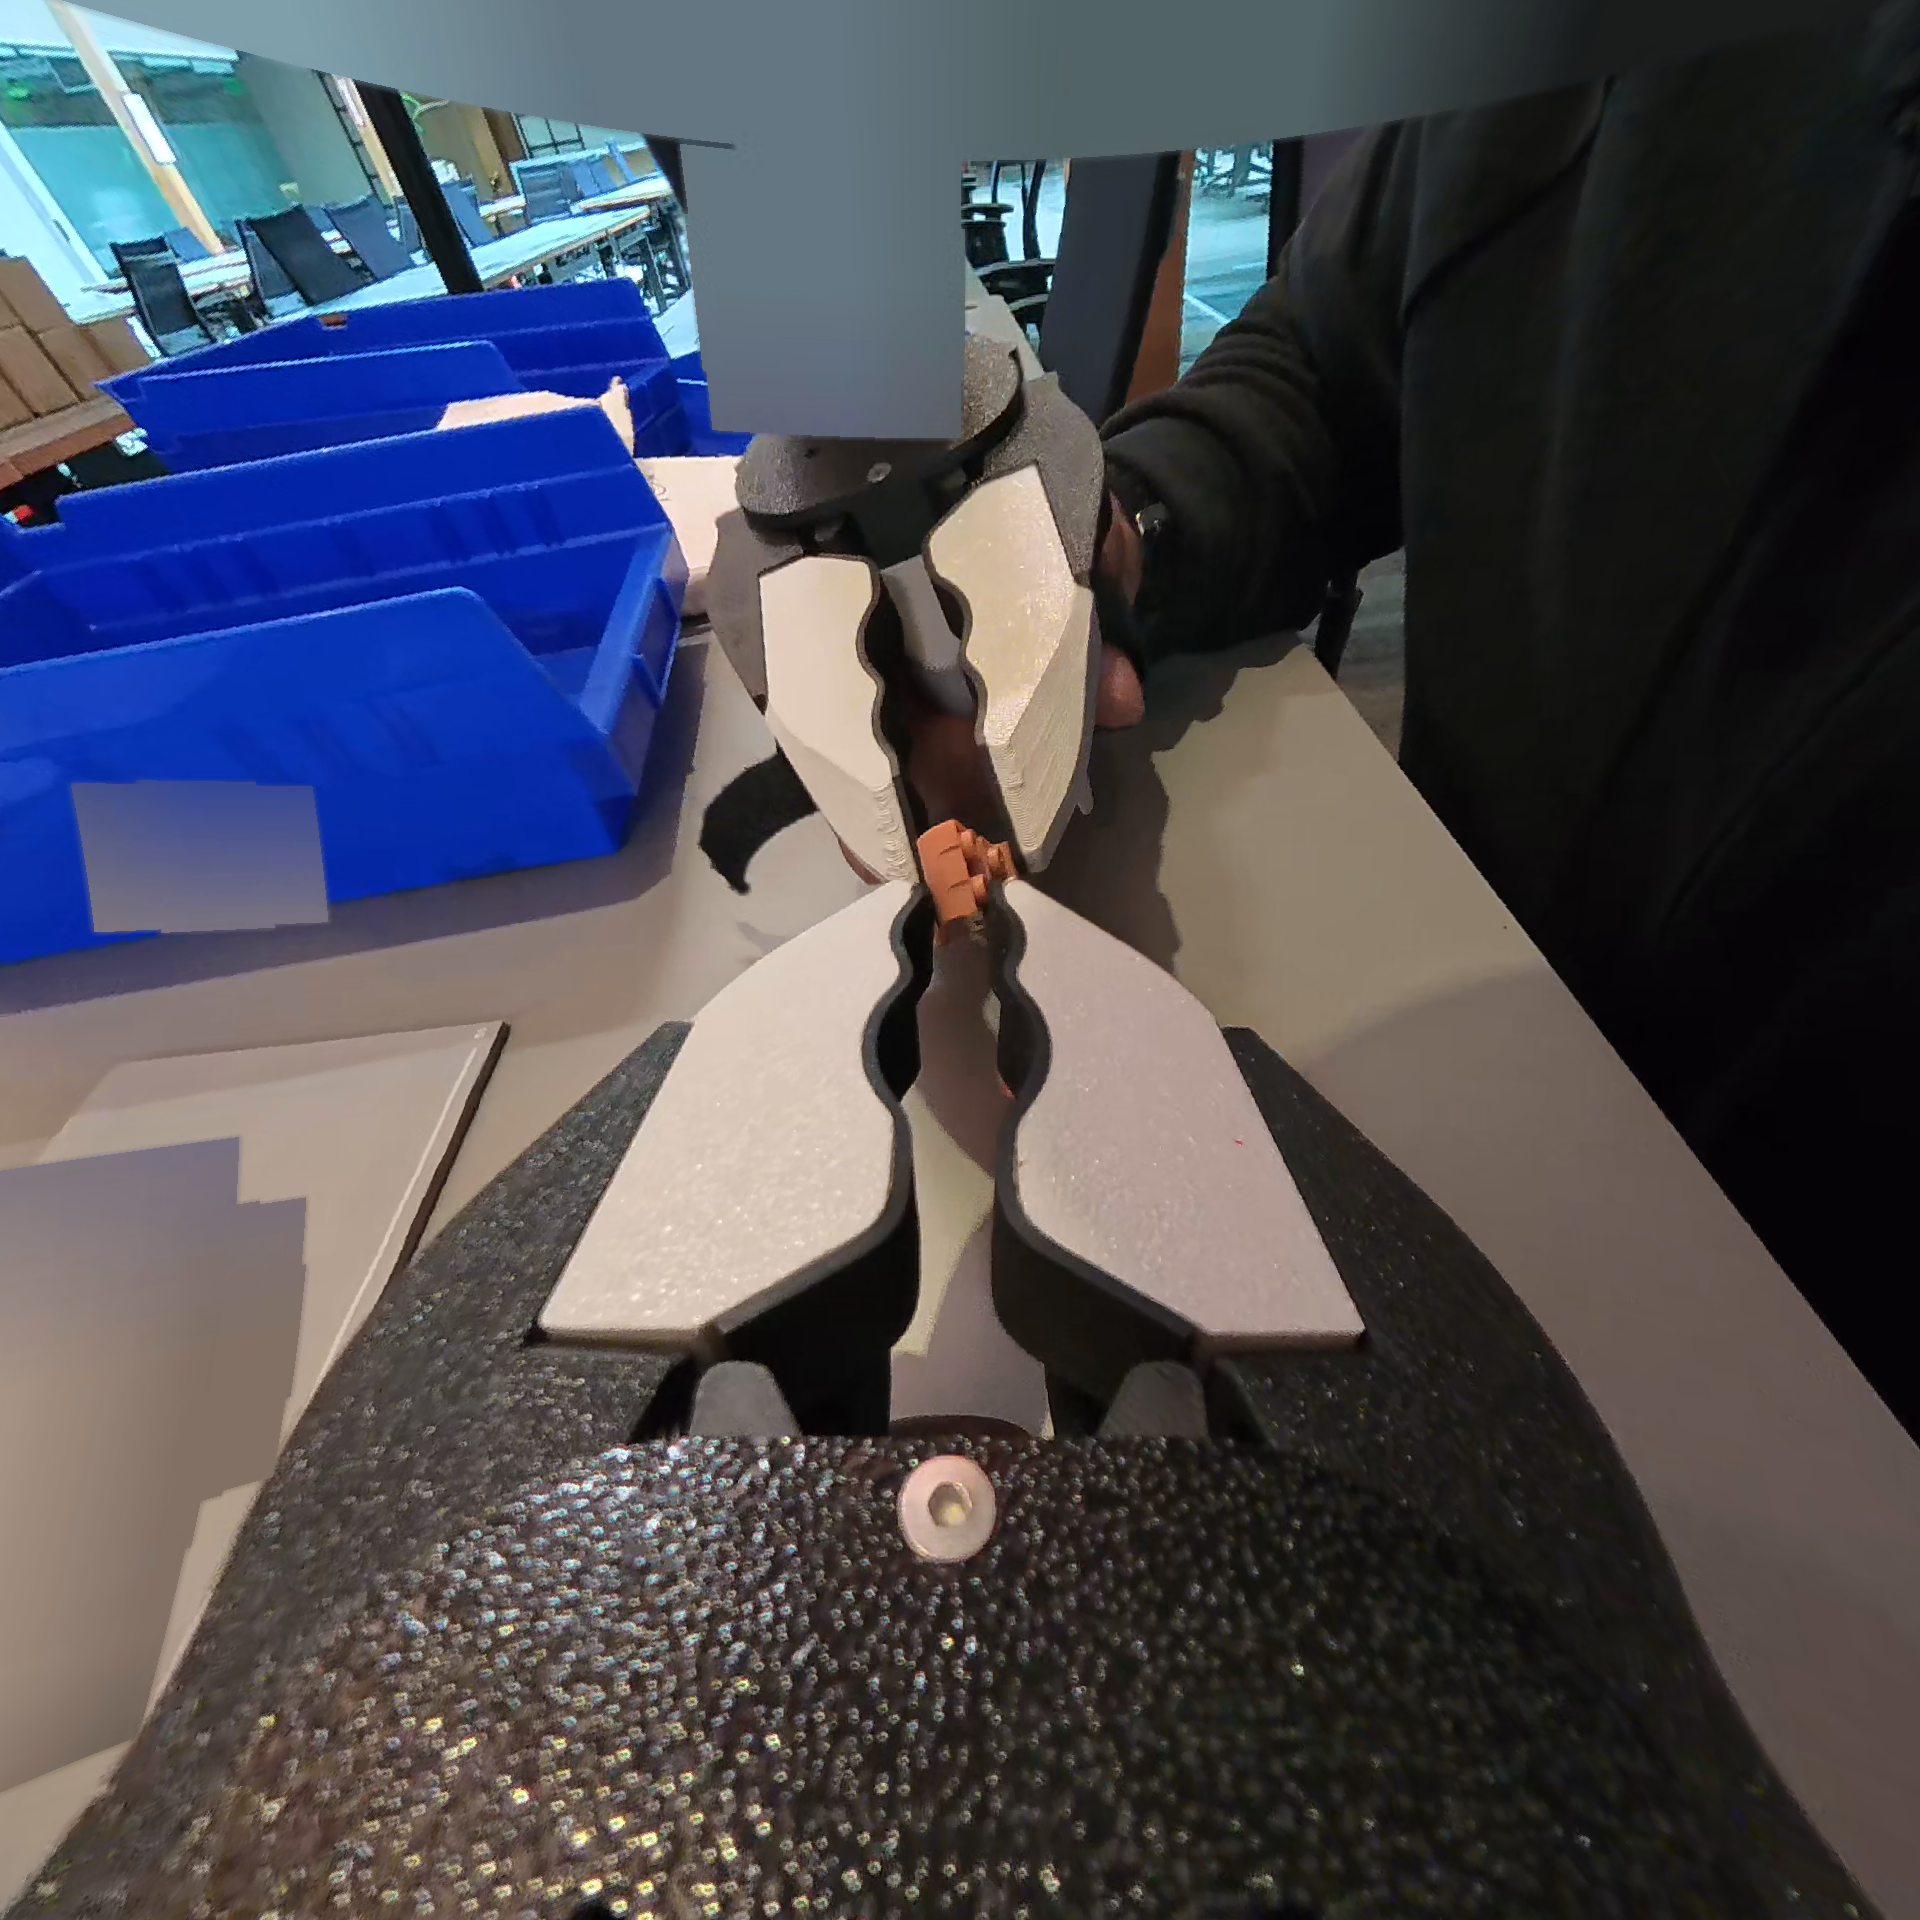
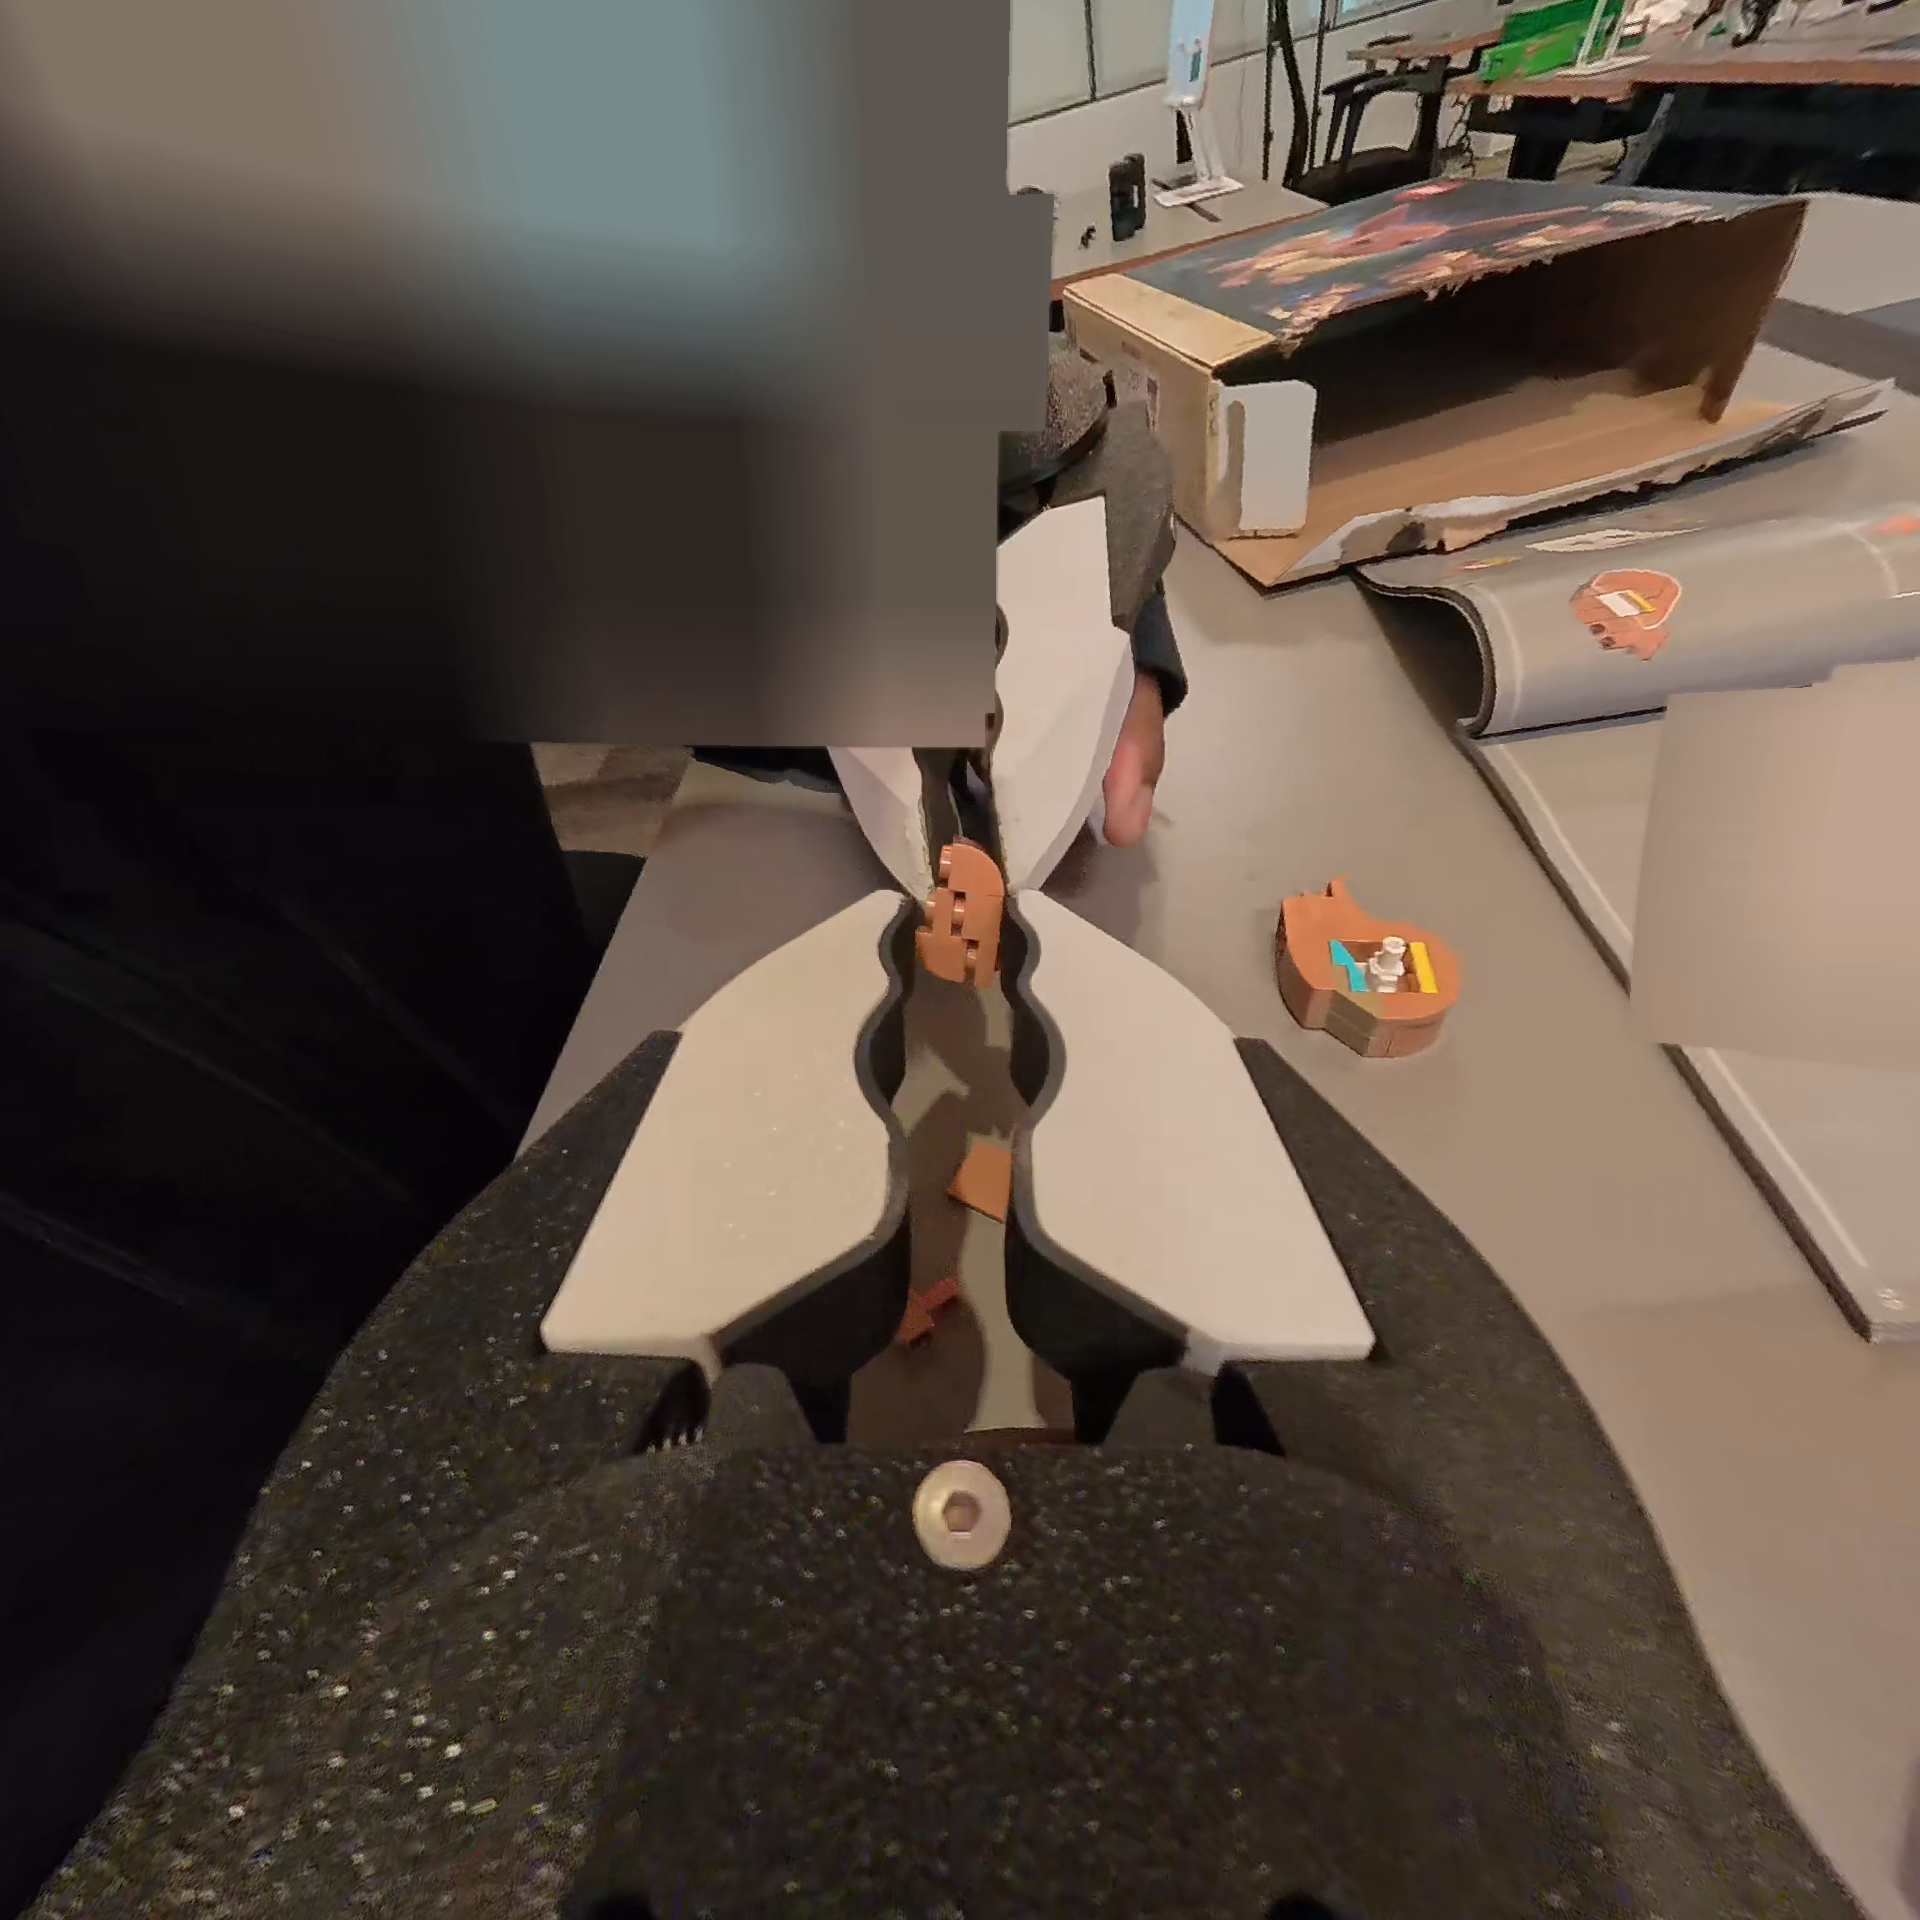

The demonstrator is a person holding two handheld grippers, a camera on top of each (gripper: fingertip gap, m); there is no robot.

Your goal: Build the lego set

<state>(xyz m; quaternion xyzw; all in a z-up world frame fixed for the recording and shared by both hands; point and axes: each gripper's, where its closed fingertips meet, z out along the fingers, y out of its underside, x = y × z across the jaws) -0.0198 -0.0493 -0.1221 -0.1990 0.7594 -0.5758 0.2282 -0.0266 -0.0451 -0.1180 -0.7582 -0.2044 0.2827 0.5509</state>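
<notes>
The left gripper (image 1: 958, 914) and the right gripper (image 2: 961, 925) meet tip to tip above the grey table (image 2: 1195, 1039). Both have their fingers clenched on the same small brown piece built of plastic bricks (image 2: 961, 920), each at one end. On the table near the right gripper lies a rounded brown brick model (image 2: 1363, 971) with a white peg. Blue plastic bins (image 1: 332, 665) stand beside the left gripper.

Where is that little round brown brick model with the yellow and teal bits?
In the right wrist view, the brown brick model sits on the grey table, right of the meeting tongs, near the instruction booklet.
</notes>
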